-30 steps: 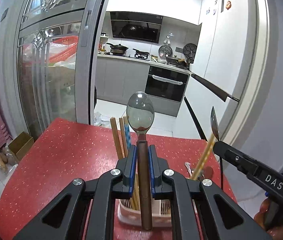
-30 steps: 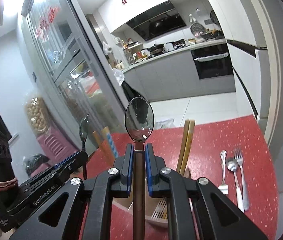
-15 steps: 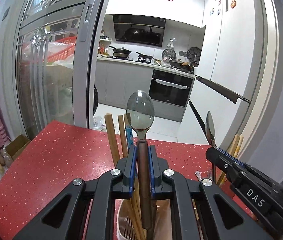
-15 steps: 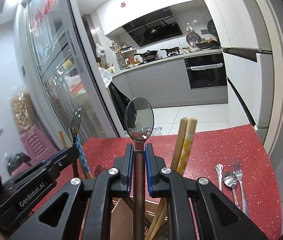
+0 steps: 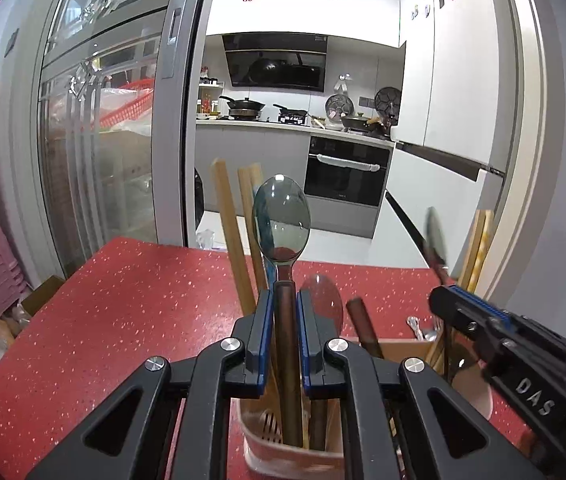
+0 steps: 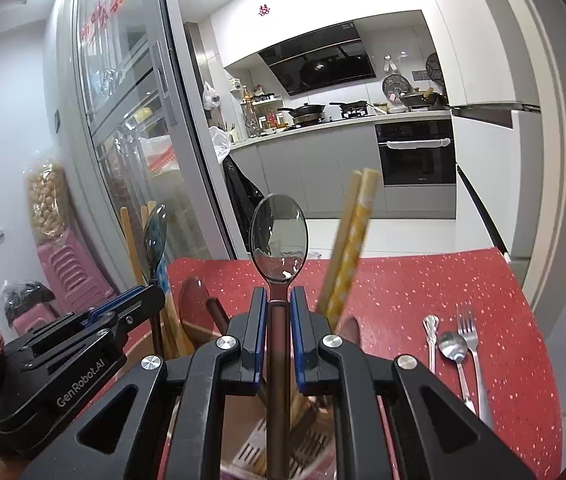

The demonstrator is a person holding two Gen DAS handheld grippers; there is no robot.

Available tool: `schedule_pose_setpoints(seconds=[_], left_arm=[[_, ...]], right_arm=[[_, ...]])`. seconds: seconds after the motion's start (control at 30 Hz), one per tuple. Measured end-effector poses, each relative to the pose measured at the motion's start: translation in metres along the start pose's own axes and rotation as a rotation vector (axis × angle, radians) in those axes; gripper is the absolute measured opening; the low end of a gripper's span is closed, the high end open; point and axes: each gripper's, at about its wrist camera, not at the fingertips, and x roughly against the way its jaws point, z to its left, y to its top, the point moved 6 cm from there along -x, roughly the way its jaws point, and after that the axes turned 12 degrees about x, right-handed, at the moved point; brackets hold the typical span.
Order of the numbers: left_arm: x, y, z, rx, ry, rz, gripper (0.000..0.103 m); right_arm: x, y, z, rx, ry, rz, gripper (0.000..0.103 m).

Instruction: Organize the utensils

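Note:
My left gripper is shut on a brown-handled spoon, held upright, its handle reaching down into the pink utensil holder. My right gripper is shut on a second brown-handled spoon, upright over the same holder. Wooden chopsticks and another spoon stand in the holder. Yellow patterned chopsticks lean in it. Each gripper shows in the other's view: the right, the left.
The red speckled table carries a fork, a small spoon and another utensil lying at the right. A glass sliding door and the kitchen lie beyond the table's far edge.
Both grippers have come lower and closer over the holder with their spoons. The spoon handles now reach down into it, and another spoon in the holder has come into view.

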Motion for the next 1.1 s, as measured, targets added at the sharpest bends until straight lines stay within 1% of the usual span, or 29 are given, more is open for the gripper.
schedule_pose_setpoints(seconds=[0.37,0.53,0.63,0.67,0.73,0.77,0.8,0.97,1.03,1.1], left_arm=[[0.007,-0.013,0.007,-0.005,0.032,0.047,0.035],[0.011,-0.017,0.01,-0.002,0.047,0.069,0.035],[0.014,-0.018,0.011,-0.004,0.056,0.079,0.035],[0.015,-0.019,0.011,-0.006,0.058,0.08,0.035],[0.018,-0.02,0.012,-0.012,0.061,0.086,0.035],[0.019,-0.021,0.012,-0.015,0.064,0.088,0.035],[0.02,-0.021,0.013,-0.018,0.067,0.091,0.035],[0.024,-0.024,0.018,-0.009,0.078,0.111,0.035],[0.026,-0.026,0.02,-0.009,0.083,0.117,0.035],[0.029,-0.028,0.022,-0.013,0.088,0.124,0.035]], right_arm=[[0.016,-0.009,-0.006,-0.034,0.008,0.053,0.013],[0.02,-0.012,-0.005,-0.026,0.014,0.083,0.013],[0.019,-0.014,-0.002,-0.019,0.025,0.11,0.015],[0.02,-0.014,-0.001,-0.021,0.027,0.115,0.017],[0.021,-0.016,-0.002,-0.029,0.032,0.125,0.027],[0.022,-0.016,-0.002,-0.034,0.036,0.13,0.035],[0.023,-0.016,-0.002,-0.038,0.04,0.133,0.041],[0.03,-0.015,-0.001,-0.029,0.033,0.146,0.043],[0.033,-0.015,0.002,-0.024,0.033,0.153,0.046],[0.038,-0.016,0.004,-0.023,0.034,0.159,0.053]])
